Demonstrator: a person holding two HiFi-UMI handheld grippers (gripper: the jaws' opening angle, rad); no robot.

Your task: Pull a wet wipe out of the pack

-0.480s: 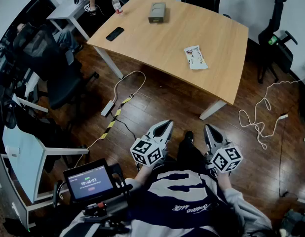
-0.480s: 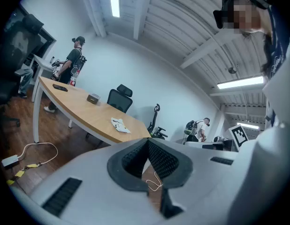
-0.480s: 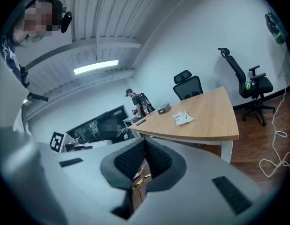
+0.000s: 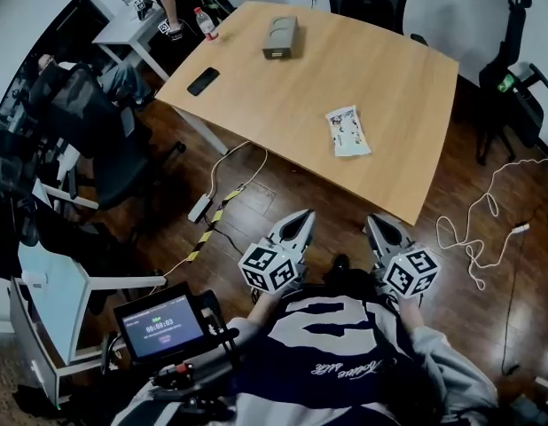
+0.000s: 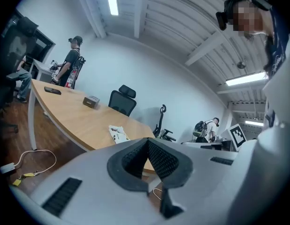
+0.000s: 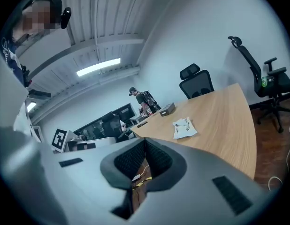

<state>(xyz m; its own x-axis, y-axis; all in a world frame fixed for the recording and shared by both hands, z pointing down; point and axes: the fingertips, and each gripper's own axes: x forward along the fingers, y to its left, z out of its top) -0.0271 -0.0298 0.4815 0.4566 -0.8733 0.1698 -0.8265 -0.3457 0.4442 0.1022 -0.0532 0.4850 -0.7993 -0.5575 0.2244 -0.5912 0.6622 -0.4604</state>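
head view: wet wipe pack lies on the worktop, well apart from both grippers.
left gripper view: left gripper fingers closed, empty.
right gripper view: right gripper fingers closed, empty.
pack likely light, soft, slippery: pin one end, pinch the wipe at its opening.

Evenly bright office, lit by long ceiling tube lights that glare white. The pale counter carries only soft shadows; the dark floor looks dim. Every view bulges, its corners vignetted black.
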